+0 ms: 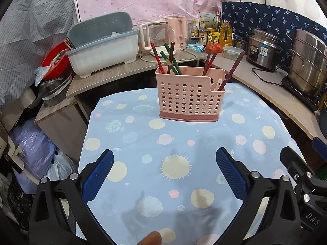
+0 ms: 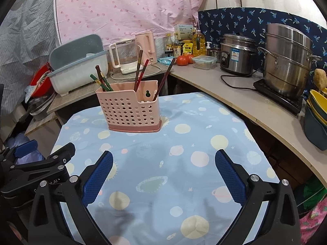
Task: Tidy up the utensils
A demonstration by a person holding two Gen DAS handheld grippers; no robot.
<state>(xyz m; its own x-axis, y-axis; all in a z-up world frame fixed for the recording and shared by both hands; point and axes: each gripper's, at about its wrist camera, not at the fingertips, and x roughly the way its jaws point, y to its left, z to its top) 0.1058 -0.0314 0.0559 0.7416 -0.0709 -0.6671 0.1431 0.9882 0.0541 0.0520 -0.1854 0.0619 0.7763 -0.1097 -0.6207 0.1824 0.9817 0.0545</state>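
Pink perforated caddy (image 1: pixel 189 100) keeps chopsticks (image 1: pixel 170 61) upright in compartments; nothing lies loose on the tablecloth (image 1: pixel 143 143). Left gripper (image 1: pixel 164 175) and right gripper (image 2: pixel 163 175) hover spread wide, empty.

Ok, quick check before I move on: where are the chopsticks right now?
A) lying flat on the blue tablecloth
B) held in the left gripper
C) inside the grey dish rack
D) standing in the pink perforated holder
D: the chopsticks stand leaning in the pink holder on the blue tablecloth, while the left gripper and the right gripper are both open with nothing between their pads.
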